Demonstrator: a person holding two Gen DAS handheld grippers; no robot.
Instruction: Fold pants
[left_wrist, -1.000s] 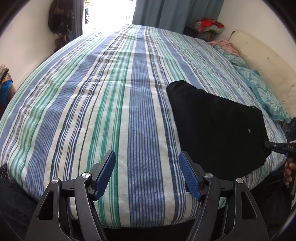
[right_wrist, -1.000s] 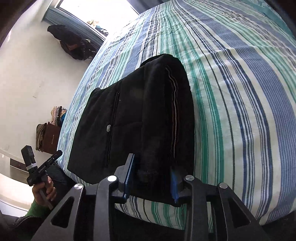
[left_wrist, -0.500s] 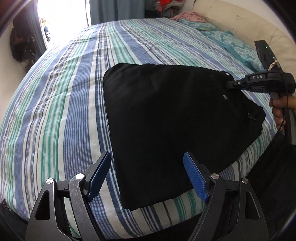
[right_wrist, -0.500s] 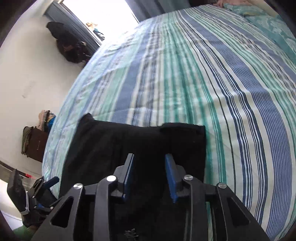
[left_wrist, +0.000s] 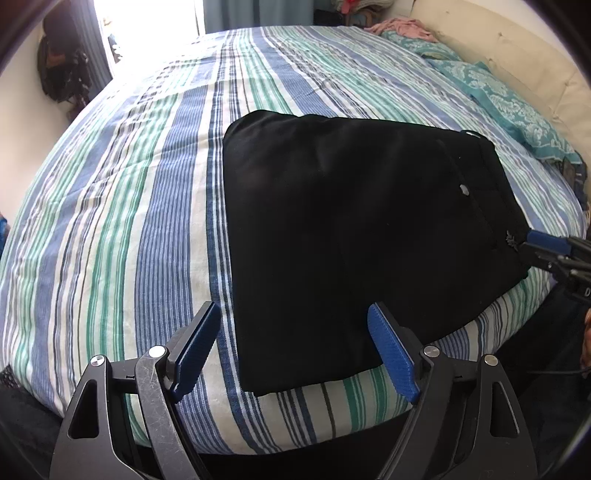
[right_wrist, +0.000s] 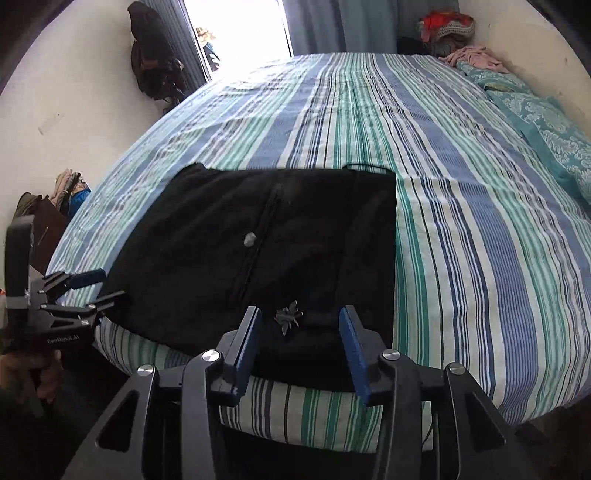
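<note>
Black pants (left_wrist: 351, 229) lie folded flat near the front edge of the striped bed (left_wrist: 140, 206). They also show in the right wrist view (right_wrist: 266, 251), with a small button and an embroidered emblem on top. My left gripper (left_wrist: 295, 350) is open and empty, hovering above the near left corner of the pants. My right gripper (right_wrist: 301, 350) is open and empty just above the near edge of the pants by the emblem. In the left wrist view the right gripper (left_wrist: 532, 243) shows at the pants' right edge. In the right wrist view the left gripper (right_wrist: 99, 284) shows at their left corner.
The bed (right_wrist: 461, 206) has teal pillows (left_wrist: 509, 107) along the cream headboard (left_wrist: 517, 48) on the right. A heap of clothes (right_wrist: 447, 29) lies at the far corner. A dark bag (right_wrist: 155, 70) hangs on the left wall. A window with curtains is beyond the bed.
My right gripper let go of the folded pants and opened, drawing back to their near edge. The pants now lie flat. My left gripper swung right over the pants' corner.
</note>
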